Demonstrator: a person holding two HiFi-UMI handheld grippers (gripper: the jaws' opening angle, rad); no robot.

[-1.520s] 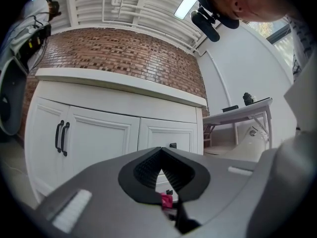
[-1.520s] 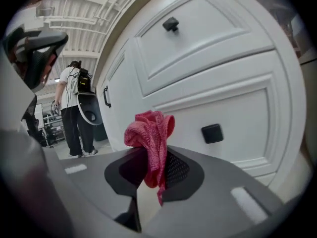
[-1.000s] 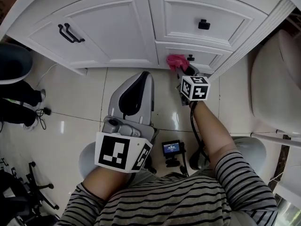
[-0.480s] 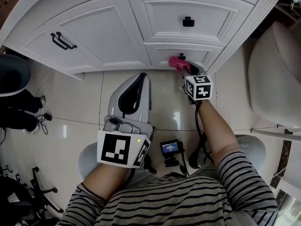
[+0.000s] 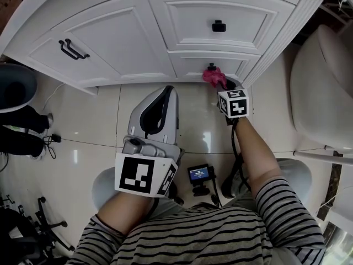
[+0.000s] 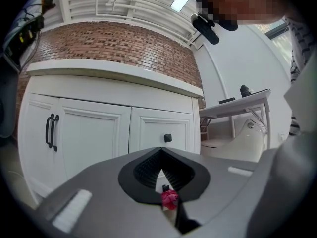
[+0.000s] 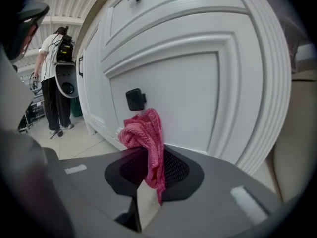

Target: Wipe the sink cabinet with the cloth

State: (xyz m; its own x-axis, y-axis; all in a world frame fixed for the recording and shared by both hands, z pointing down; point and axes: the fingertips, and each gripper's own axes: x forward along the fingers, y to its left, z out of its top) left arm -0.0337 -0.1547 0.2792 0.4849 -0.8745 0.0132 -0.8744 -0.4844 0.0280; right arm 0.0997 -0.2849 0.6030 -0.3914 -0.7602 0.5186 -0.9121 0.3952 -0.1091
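The white sink cabinet (image 5: 138, 37) has a door with a black handle (image 5: 71, 49) and two drawers with black knobs (image 5: 219, 25). A pink cloth (image 5: 212, 76) is bunched against the lower drawer front, just below its small knob (image 7: 134, 99). My right gripper (image 5: 222, 83) is shut on the pink cloth (image 7: 147, 140), which sticks up from between the jaws and touches the drawer panel (image 7: 188, 98). My left gripper (image 5: 166, 91) hangs over the floor in front of the cabinet, shut with nothing in it (image 6: 161, 151), apart from the cabinet.
A white toilet or tub (image 5: 322, 87) stands close on the right of the cabinet. A dark round bin (image 5: 14, 84) is at the left. A small device with a lit screen (image 5: 200, 174) lies on the tiled floor. A person (image 7: 52, 83) stands far off.
My right gripper has slid the pink cloth rightward along the lower drawer front, from left of the small knob to just under it. The left gripper has stayed put.
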